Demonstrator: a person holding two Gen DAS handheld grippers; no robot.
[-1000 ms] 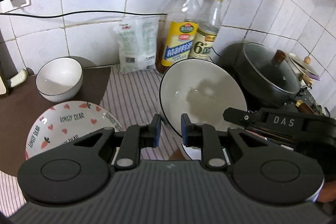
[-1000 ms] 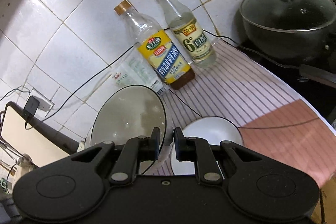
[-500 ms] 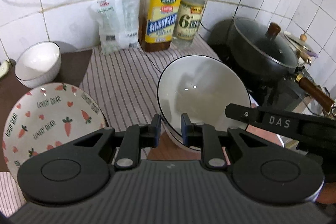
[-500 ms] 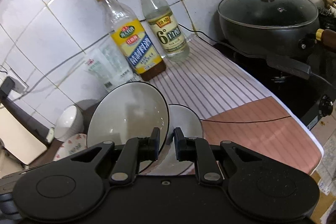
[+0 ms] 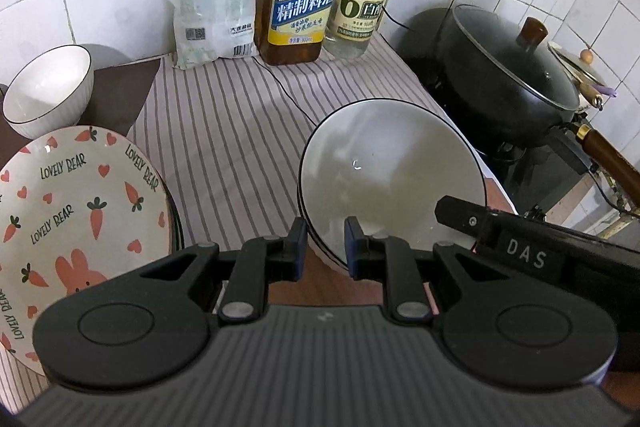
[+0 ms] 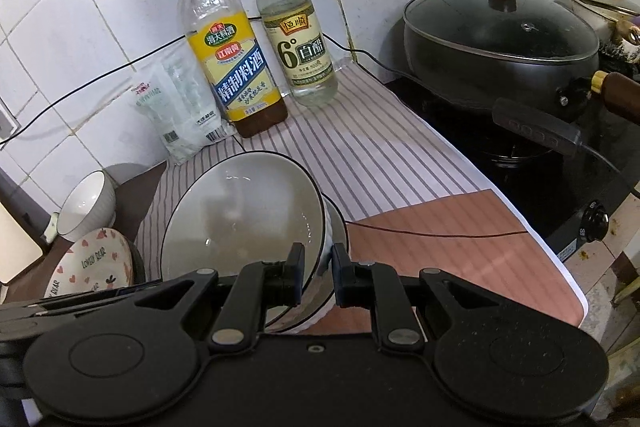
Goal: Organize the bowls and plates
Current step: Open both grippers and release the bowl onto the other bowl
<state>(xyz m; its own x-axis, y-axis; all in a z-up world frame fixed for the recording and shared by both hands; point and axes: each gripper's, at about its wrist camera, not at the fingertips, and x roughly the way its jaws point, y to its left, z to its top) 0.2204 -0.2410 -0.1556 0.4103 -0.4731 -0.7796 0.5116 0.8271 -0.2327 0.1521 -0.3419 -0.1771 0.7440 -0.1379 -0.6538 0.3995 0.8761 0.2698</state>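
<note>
Both your grippers clamp the rim of the big black-rimmed bowl (image 5: 390, 171), the left gripper (image 5: 325, 247) and the right gripper (image 6: 318, 277) on opposite sides. Over the last second you have tipped it from steeply tilted to nearly level and lowered it onto the white bowl (image 6: 335, 223) near the front edge of the striped counter (image 5: 224, 131), so the nesting looks almost done. Whether it is fully seated is hidden beneath the rim; the carrot plate (image 5: 76, 211) is cut off at the left edge.
</note>
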